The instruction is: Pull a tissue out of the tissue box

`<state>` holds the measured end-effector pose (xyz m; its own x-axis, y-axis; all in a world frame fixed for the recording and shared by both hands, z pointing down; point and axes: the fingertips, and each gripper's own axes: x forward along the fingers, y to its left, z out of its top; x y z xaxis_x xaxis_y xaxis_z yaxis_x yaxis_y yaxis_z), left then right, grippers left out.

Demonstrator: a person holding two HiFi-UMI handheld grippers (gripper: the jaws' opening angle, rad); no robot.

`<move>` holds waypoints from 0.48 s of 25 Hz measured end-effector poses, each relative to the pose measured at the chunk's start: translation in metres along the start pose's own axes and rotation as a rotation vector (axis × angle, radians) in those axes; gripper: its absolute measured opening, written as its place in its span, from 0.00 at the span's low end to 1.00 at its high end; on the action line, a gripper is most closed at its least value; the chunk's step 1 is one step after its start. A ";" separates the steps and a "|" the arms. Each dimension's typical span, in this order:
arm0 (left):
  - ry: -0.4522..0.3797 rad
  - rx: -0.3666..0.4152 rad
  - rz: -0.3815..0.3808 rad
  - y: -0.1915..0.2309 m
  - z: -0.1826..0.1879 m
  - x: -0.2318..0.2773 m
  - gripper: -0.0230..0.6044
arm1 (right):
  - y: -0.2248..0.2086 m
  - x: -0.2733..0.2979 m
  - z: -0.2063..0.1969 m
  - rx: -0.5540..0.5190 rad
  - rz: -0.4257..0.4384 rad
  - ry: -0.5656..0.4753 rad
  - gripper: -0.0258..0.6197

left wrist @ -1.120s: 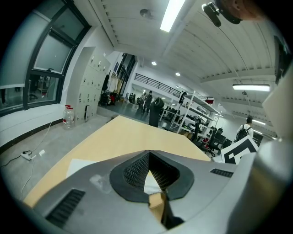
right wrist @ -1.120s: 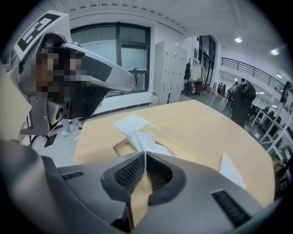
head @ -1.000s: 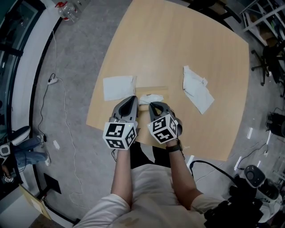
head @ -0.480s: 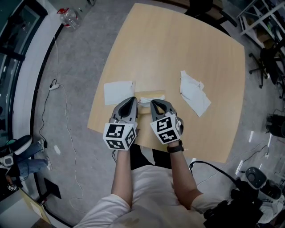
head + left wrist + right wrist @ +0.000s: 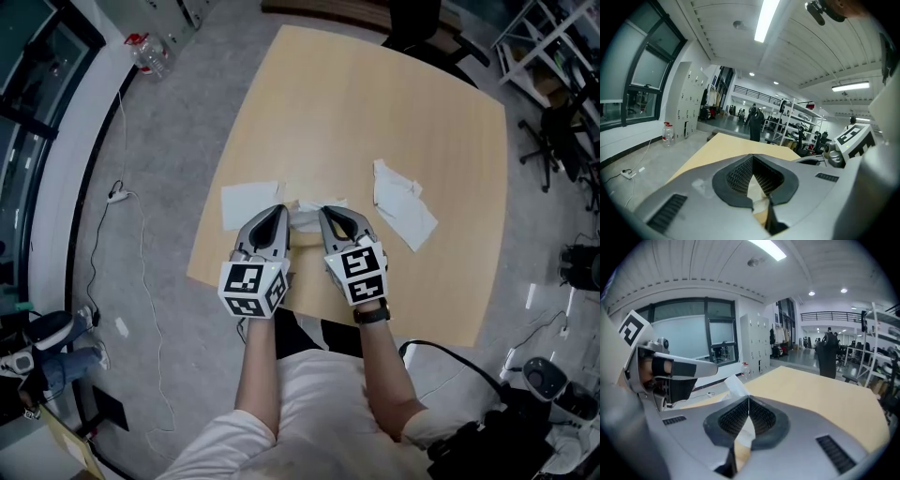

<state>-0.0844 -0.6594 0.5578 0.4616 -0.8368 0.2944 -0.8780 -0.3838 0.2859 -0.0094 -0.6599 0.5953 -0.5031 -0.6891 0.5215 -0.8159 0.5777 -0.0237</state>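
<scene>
A flat tan tissue box point(image 5: 307, 203) lies near the table's near-left edge, with a white tissue point(image 5: 307, 221) sticking out of its top. My right gripper point(image 5: 328, 215) is shut on that tissue; in the right gripper view a corner of the tissue point(image 5: 733, 385) stands up past the closed tips of the right gripper point(image 5: 748, 398). My left gripper point(image 5: 278, 213) sits close beside it on the box's left end. In its own view the left gripper point(image 5: 752, 157) is shut tip to tip, with only tan cardboard showing below the pads.
A flat white tissue point(image 5: 248, 202) lies on the wooden table point(image 5: 375, 103) left of the box. Two or three crumpled tissues point(image 5: 403, 202) lie to the right. The table's near edge runs just under my wrists. Office chairs point(image 5: 562, 131) stand at the far right, a water bottle point(image 5: 150, 52) on the floor.
Both grippers stay together at the box. The right gripper has shifted slightly right, still holding the tissue; the head camera has drifted, so the table sits lower-left in view.
</scene>
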 end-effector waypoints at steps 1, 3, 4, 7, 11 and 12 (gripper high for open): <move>-0.010 0.004 -0.003 -0.002 0.005 0.000 0.04 | -0.002 -0.004 0.008 0.006 -0.010 -0.025 0.05; -0.035 0.018 -0.007 -0.008 0.017 -0.002 0.04 | -0.009 -0.015 0.027 0.008 -0.038 -0.080 0.05; -0.049 0.030 -0.007 -0.012 0.025 -0.004 0.04 | -0.013 -0.022 0.037 0.007 -0.054 -0.112 0.05; -0.118 0.095 -0.007 -0.026 0.055 -0.014 0.04 | -0.024 -0.046 0.071 -0.001 -0.103 -0.214 0.05; -0.212 0.156 -0.020 -0.047 0.098 -0.026 0.04 | -0.034 -0.080 0.114 -0.010 -0.156 -0.340 0.05; -0.229 0.165 -0.022 -0.051 0.107 -0.029 0.04 | -0.034 -0.089 0.124 -0.013 -0.161 -0.367 0.05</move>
<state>-0.0663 -0.6569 0.4374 0.4569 -0.8867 0.0707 -0.8854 -0.4456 0.1324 0.0278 -0.6726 0.4444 -0.4392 -0.8806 0.1778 -0.8903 0.4532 0.0453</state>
